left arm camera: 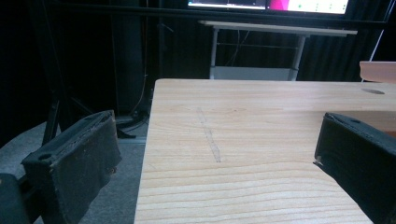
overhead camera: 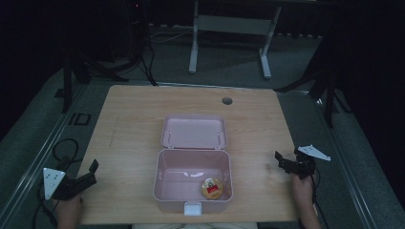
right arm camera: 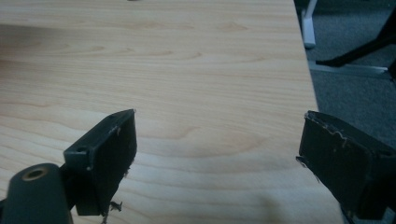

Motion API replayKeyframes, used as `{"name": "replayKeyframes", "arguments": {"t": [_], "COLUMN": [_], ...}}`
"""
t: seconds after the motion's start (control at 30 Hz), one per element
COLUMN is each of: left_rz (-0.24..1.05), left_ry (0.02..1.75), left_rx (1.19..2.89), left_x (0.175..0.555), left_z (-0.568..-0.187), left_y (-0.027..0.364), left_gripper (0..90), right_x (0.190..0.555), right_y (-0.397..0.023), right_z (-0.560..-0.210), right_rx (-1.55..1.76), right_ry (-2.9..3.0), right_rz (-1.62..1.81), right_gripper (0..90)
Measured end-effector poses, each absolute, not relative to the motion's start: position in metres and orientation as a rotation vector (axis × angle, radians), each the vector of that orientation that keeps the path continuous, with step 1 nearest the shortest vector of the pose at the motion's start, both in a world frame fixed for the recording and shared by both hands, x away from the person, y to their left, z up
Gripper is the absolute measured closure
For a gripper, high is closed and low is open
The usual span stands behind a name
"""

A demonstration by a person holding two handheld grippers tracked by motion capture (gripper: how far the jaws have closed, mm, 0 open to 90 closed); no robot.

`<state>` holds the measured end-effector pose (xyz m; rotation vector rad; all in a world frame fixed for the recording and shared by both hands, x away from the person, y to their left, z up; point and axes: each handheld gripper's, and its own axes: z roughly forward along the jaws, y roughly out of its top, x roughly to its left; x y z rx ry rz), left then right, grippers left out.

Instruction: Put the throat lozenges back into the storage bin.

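A pink box stands open near the table's front middle, its lid laid back flat behind it. Inside, at the front right corner, lies a small round tin with a gold and red top. My left gripper hovers at the table's front left edge, open, with nothing between its jaws. My right gripper is over the front right edge, open as well and empty. Both are well apart from the box.
The wooden table has a round cable hole at the back. A white latch sticks out from the box's front. Black stands and a white desk frame are on the floor beyond.
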<state>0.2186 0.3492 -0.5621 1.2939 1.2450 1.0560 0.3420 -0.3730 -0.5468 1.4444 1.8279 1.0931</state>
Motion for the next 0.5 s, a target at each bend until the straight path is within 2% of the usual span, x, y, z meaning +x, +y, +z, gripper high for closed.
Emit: {"name": "replayKeyframes", "arguments": {"t": [0.5], "left_rz": [1.058], "left_ry": [1.244], "left_rx": [1.296], "left_x": [0.2186], "left_z": [-0.5621], "left_y": [0.3488], "left_gripper": [0.4], "right_x": [0.3460], "right_y": [-0.3788], "right_z": [-0.5490], "right_rx": [1.472], "right_ry": [1.835], "right_rz": [1.071], "right_gripper": [11.0]}}
